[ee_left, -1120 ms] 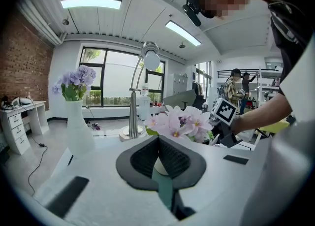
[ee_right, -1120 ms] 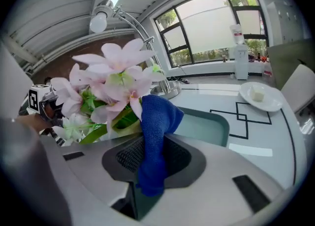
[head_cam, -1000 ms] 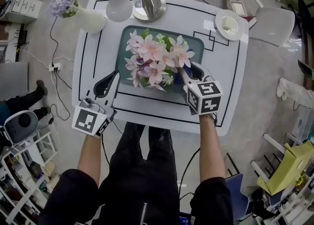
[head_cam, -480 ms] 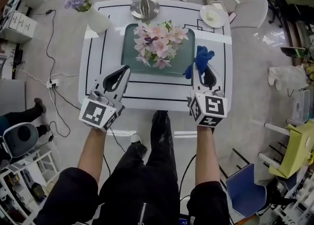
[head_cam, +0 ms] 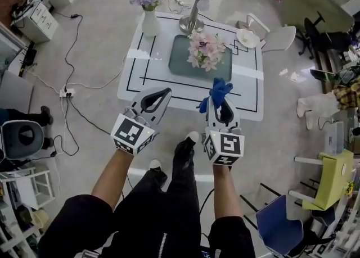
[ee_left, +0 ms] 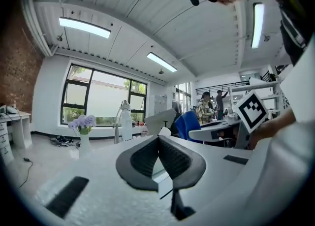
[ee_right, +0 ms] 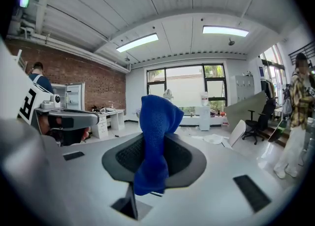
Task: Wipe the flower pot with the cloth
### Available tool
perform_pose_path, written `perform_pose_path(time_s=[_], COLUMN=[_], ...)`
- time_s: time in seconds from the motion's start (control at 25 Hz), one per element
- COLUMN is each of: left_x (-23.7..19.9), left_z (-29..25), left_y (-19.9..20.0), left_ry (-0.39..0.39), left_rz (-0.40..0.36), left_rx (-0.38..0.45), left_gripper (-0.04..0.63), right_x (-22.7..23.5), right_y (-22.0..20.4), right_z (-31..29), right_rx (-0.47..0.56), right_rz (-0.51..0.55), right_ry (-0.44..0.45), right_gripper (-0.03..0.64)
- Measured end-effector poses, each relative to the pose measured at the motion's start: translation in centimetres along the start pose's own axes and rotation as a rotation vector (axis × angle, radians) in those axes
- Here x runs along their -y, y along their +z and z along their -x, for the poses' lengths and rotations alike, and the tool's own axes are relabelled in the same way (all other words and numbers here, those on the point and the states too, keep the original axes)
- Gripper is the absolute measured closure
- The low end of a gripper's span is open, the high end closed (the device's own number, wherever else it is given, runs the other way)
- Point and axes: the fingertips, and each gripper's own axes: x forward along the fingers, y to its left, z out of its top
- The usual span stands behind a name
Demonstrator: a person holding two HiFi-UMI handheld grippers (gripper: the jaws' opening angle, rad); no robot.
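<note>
The cloth (head_cam: 218, 89), blue, is grasped between the fingers (ee_right: 129, 157) of the right gripper (head_cam: 219, 107), its bunched end sticking up past the tips and a tail hung below, so it is judged ready for wiping but not applied. The left gripper (head_cam: 163, 92) is clenched on nothing, fingers (ee_left: 142, 158) met at the tips; a steadying role for the pot is judged likely. Both grippers are held over the floor in front of the person's legs, well apart from the flower pot (head_cam: 205, 50), so no wiping contact is possible from here. The pot, with pink flowers, is set on a teal tray (head_cam: 181, 63) in the middle of the white bench (head_cam: 247, 91) marked with black lines. A vase of purple flowers (head_cam: 149, 18), a metal lamp (head_cam: 196, 14) and a white plate (head_cam: 247, 39) are set along the far edge. Grey floor, loose cables at left, chairs at right, brick wall and big windows are seen around.
</note>
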Motion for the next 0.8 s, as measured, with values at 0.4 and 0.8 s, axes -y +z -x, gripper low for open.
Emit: perform_pose_path(time_s=[0.4,0.8], left_x=[2.9,5.9], left_z=[4.3,3.2], left_y=[1.4,2.3], left_ry=[0.108,0.142], left_rz=[0.020,0.023], left_rx=[-0.011,0.001], left_gripper=[0.591,0.591], right_x=[-5.4,-3.2], right_y=[-0.9,0.3], right_z=[5.2,6.9], right_rx=[0.001,0.023], right_rz=[-0.047,-0.025], right_ry=[0.090,0.120], right_gripper=[0.523,0.523])
